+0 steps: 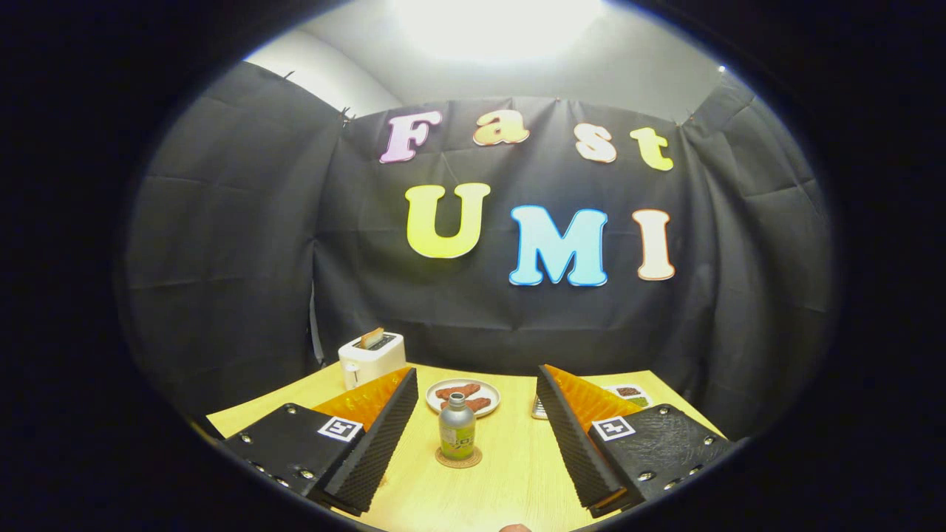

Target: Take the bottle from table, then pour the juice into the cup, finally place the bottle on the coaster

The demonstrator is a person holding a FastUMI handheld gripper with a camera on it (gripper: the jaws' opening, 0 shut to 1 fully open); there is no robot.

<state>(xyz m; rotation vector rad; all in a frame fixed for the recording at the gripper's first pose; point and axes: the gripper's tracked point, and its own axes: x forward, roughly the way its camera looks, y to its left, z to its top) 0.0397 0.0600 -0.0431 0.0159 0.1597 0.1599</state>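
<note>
Claw [477,414] wide open, holding nothing; metal bottle [457,432] w/ round cork coaster [458,458] beneath, upright betw. fingers on wood counter [510,480].

We are seeing the bottle [457,428] standing upright on the coaster [458,457] in the lane ahead of the hand-held gripper [477,388], whose fingers are spreading wide with bare bench [510,473] on either side of it. Just beyond it the plate [463,397] is blocking the way forward. The toaster [371,357] is closing off the far left corner, and a small tray [628,394] is sitting past the right finger.
</note>
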